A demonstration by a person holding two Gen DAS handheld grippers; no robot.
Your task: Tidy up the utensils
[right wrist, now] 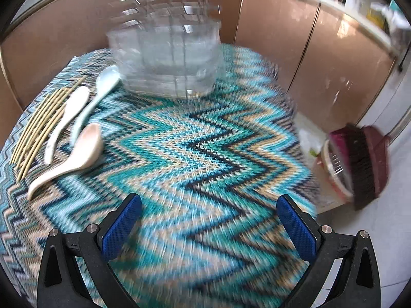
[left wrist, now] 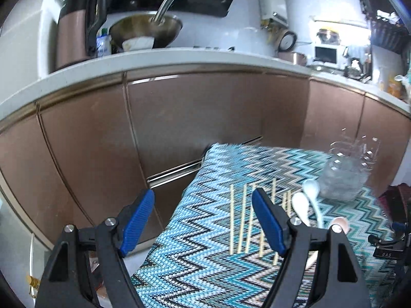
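Observation:
Several wooden chopsticks (left wrist: 246, 220) lie side by side on a zigzag-patterned cloth (left wrist: 205, 256); they also show in the right wrist view (right wrist: 38, 125). Beside them lie a white spoon (right wrist: 68, 120), a pale blue spoon (right wrist: 95, 102) and a pink spoon (right wrist: 74, 159). A clear plastic container (right wrist: 167, 59) stands at the far edge of the cloth, also seen in the left wrist view (left wrist: 344, 174). My left gripper (left wrist: 203, 202) is open and empty above the cloth's left edge. My right gripper (right wrist: 209, 220) is open and empty above the cloth (right wrist: 205, 154).
Brown cabinet doors (left wrist: 179, 115) stand behind the table under a white counter (left wrist: 154, 59) with a metal bowl (left wrist: 146, 28). A broom and dustpan (right wrist: 359, 169) sit on the floor at the right.

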